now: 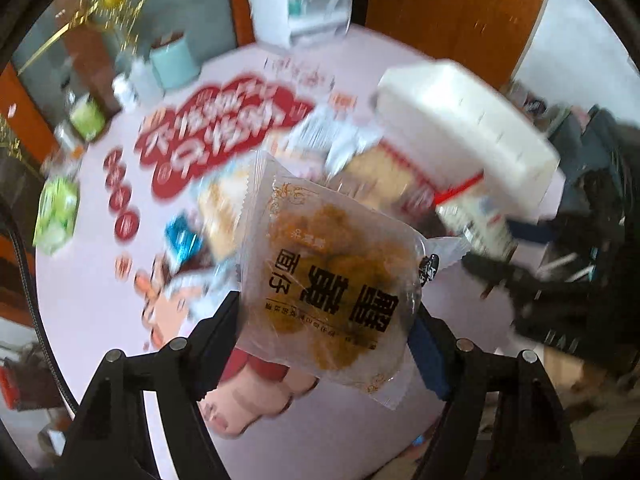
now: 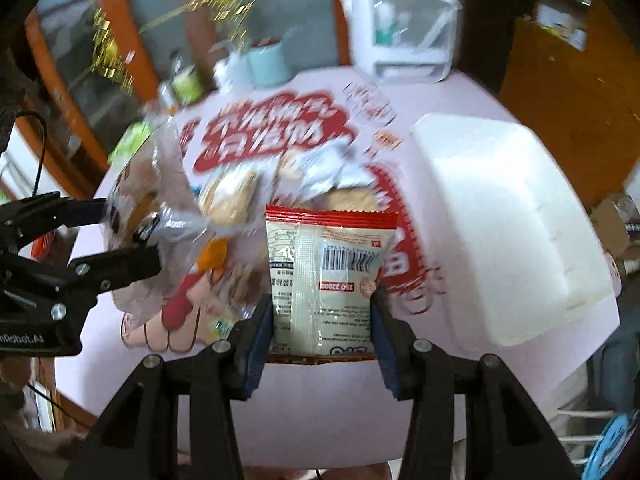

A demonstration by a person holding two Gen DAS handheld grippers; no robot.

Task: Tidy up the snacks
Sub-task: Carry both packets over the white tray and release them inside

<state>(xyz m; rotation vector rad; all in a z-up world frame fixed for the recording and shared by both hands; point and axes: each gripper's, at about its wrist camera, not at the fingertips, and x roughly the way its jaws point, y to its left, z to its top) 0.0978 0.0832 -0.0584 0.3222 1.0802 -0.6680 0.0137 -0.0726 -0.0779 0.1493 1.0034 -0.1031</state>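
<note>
Pale pink tablecloth (big red lettering) before wooden doors.

Your left gripper is black with blue pads, around a clear packet of golden-brown pieces with black lettering. Your right gripper is the same 2 colours, on a white packet with a red top edge and black barcode. The table cover is pale pink with red-and-white lettering. The foam box is white.
</note>
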